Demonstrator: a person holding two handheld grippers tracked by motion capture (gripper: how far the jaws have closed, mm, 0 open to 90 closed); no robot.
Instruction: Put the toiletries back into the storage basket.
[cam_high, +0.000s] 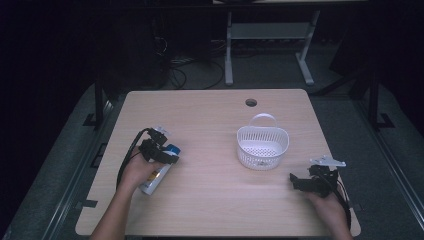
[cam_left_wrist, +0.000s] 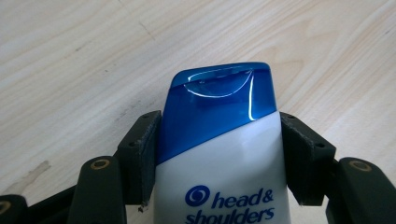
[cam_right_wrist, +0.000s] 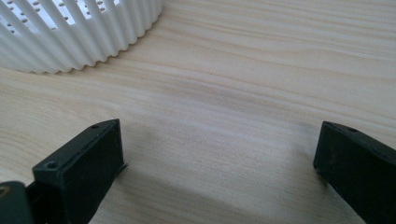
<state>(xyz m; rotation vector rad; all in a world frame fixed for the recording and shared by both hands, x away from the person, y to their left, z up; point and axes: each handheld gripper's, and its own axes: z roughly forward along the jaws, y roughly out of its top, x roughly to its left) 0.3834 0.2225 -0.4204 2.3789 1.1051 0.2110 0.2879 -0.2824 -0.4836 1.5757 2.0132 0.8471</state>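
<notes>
I'm pinching the bottle (cam_left_wrist: 219, 154) in the left claw (cam_left_wrist: 219, 158) | right claw (cam_right_wrist: 219, 154) spread, idling | risk: slick bottle slipping before reaching the basket (cam_high: 263, 145)

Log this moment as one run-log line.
left gripper: shut on shampoo bottle | right gripper: open | basket: on table, apart

Dark room, grey floor (cam_high: 270, 75), white-legged desk frame (cam_high: 229, 50) behind wooden table (cam_high: 210, 107).

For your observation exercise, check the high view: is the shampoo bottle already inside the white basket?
No, the bottle lies on the table at the left hand-held gripper, well apart from the basket.
</notes>
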